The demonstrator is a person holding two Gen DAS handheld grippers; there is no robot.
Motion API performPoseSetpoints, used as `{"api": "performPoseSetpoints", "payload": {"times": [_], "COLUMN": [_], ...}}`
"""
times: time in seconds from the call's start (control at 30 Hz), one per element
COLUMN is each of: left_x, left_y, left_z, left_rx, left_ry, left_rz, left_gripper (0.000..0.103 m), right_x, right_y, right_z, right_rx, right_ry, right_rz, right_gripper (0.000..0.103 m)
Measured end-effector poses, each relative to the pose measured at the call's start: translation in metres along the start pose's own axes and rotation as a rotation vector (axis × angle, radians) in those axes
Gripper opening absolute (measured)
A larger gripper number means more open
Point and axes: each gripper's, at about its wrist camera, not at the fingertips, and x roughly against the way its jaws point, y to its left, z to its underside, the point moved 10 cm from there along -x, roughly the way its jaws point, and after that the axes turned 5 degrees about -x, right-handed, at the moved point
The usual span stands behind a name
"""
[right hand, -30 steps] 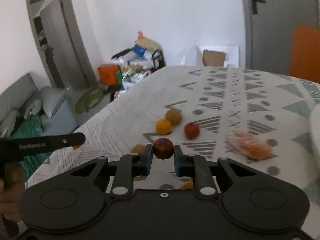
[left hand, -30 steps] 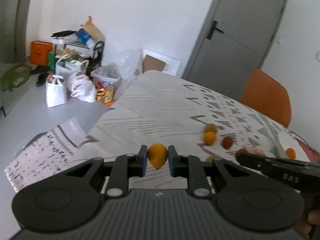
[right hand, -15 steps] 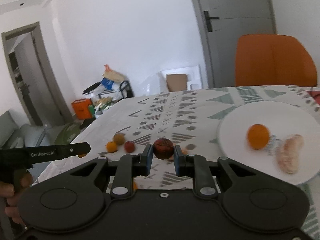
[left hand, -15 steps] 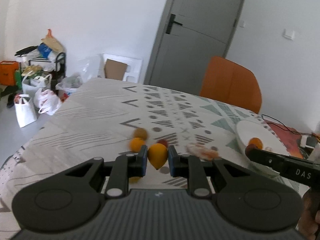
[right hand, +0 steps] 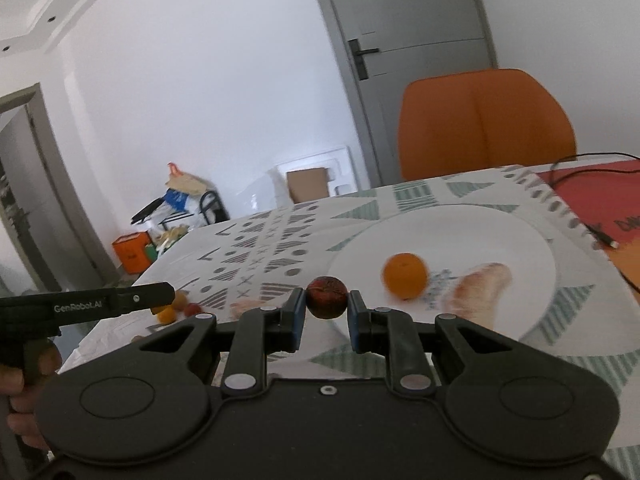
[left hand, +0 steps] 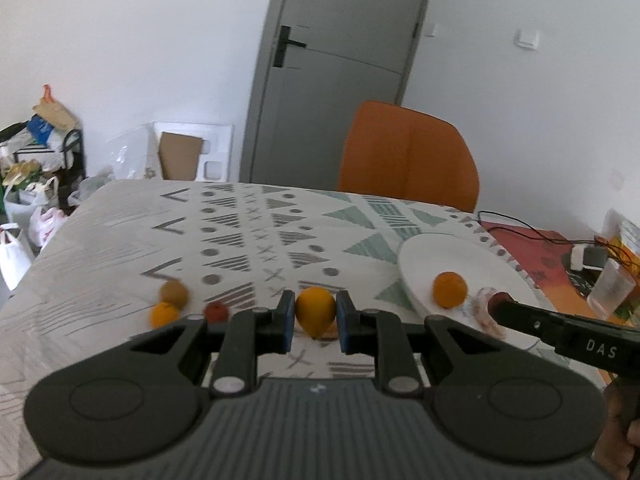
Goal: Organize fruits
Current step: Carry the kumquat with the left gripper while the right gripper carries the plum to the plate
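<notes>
Gripping a yellow-orange fruit (left hand: 315, 310), left tool (left hand: 313, 326) holds it above the patterned bench (left hand: 248, 236), pads clamped on both sides. Right tool (right hand: 325, 320) pinches a dark red fruit (right hand: 326, 297) at the near edge of the white plate (right hand: 472, 232). Plate holds an orange (right hand: 404, 276) and a blurry pinkish piece (right hand: 478, 290) just beside it. Three small fruits sit on the bench left: brownish one (left hand: 174, 292), orange one (left hand: 164, 315), red one (left hand: 216, 312). Orange chair (left hand: 408, 156) behind the bench.

Both wrist views look forward low over the table (left hand: 120, 240), sharing the white plate (right hand: 520, 240).
</notes>
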Motion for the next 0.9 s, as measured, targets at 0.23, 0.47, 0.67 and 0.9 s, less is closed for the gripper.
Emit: {"api": "performPoseSetpoints", "payload": {"times": [0.23,0.47,0.67,0.9], "left_x": [-0.017,-0.033,-0.048,-0.063], "left_y": [-0.035,-0.064,-0.084,-0.108], "left_z": [-0.005,-0.012,-0.012,-0.009], "left_rx": [-0.047,-0.090,-0.120,-0.142], "left_ry": [0.005,0.010,0.026,0.045], "left_rz": [0.037,0.073,0.100,0.140], "left_gripper": [0.020,0.020,0.020,0.020], "right_x": [0.004,0.006,0.008,0.007], "right_y": [-0.032,-0.060,-0.072,-0.090], "right_z": [-0.003,-0.004,-0.003,-0.006], "right_rx": [-0.044,-0.086,-0.103,-0.128], "right_ry": [-0.013,-0.018,-0.020,-0.024], "right_rz": [0.034,0.059,0.074,0.108], "right_gripper": [0.020,0.021,0.021,0.021]}}
